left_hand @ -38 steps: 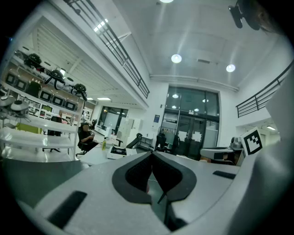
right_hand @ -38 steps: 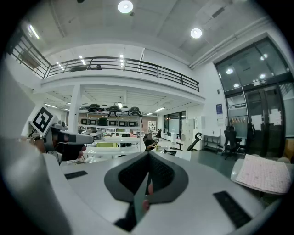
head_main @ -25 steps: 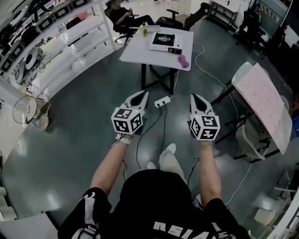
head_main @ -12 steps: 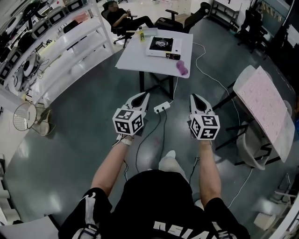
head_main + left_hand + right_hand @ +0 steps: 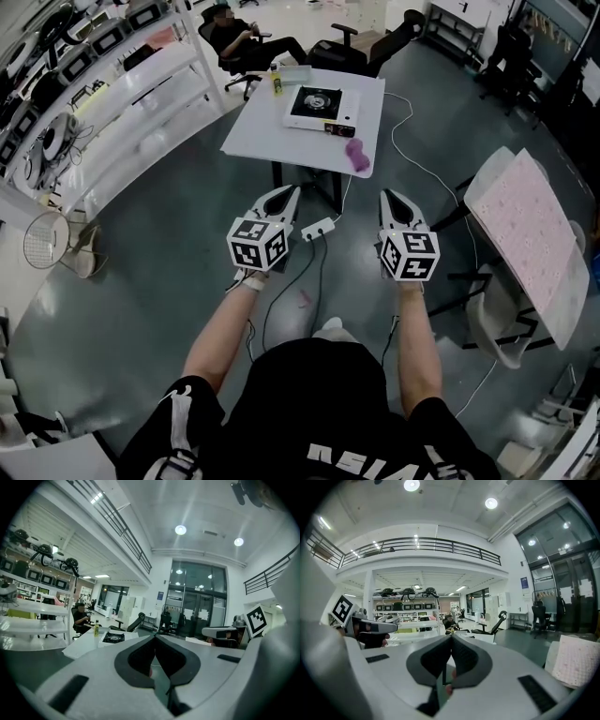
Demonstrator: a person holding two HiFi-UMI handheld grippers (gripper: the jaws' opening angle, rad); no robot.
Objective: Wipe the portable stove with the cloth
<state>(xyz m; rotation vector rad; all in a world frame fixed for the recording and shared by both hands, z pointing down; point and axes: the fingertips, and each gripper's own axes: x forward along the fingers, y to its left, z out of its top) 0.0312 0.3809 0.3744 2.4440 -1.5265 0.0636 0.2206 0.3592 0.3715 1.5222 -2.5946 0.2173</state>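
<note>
Two claws pressed together, pinching nothing: left claw (image 5: 294,188), right claw (image 5: 387,193), side by side over floor (image 5: 169,244). Ahead on white tabletop (image 5: 267,131), portable stove (image 5: 319,101) and pink cloth (image 5: 355,155), well apart from both.

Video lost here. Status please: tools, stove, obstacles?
Left tool, right tool shut, empty. Stove and cloth on table ahead, untouched. Power strip on floor between.
</note>
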